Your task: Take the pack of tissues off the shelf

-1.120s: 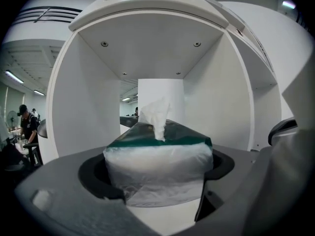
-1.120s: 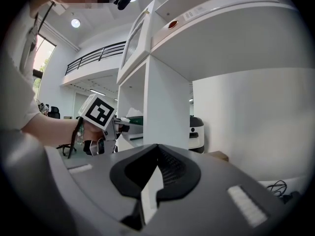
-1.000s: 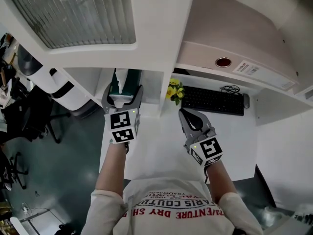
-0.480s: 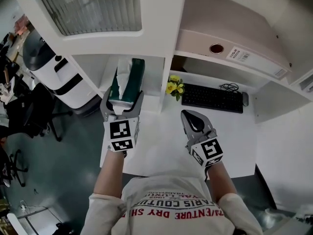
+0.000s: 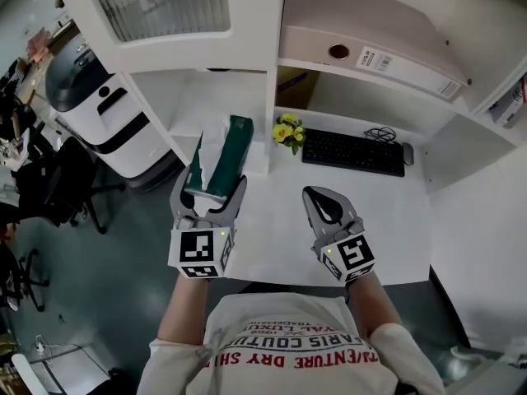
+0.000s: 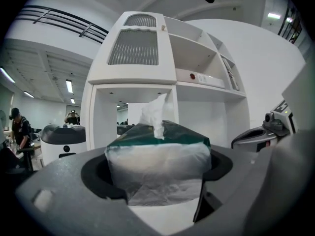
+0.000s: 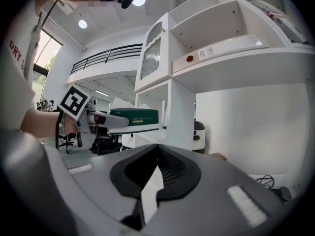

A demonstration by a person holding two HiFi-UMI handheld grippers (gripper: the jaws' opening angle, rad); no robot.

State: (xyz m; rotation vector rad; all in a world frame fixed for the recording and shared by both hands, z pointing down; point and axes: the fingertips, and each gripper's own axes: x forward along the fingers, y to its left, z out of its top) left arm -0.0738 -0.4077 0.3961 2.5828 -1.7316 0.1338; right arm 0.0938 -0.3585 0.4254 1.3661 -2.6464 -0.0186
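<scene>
Standing behind the person, I see in the head view the left gripper (image 5: pixel 207 196) clamped on the near end of the pack of tissues (image 5: pixel 224 155), which hangs in the air just in front of the white shelf unit (image 5: pixel 247 56), clear of its lower left compartment and tilted with its far end pointing at that opening. The right gripper (image 5: pixel 323 200) hovers over the desk (image 5: pixel 272 220) in front of the shelf unit, right of the pack. Yellow flowers (image 5: pixel 287 132) and a black keyboard (image 5: pixel 352 151) sit in the shelf unit's lower right bay. In the left gripper view the jaws press on both sides of the pack (image 6: pixel 157 166), a white tissue (image 6: pixel 155 113) sticking up from its green top, with the shelf unit (image 6: pixel 138 77) standing beyond it. In the right gripper view the jaws are closed tip to tip with nothing between them, and the pack (image 7: pixel 134 117) shows off to the left, level with the shelf unit's lower compartment.
</scene>
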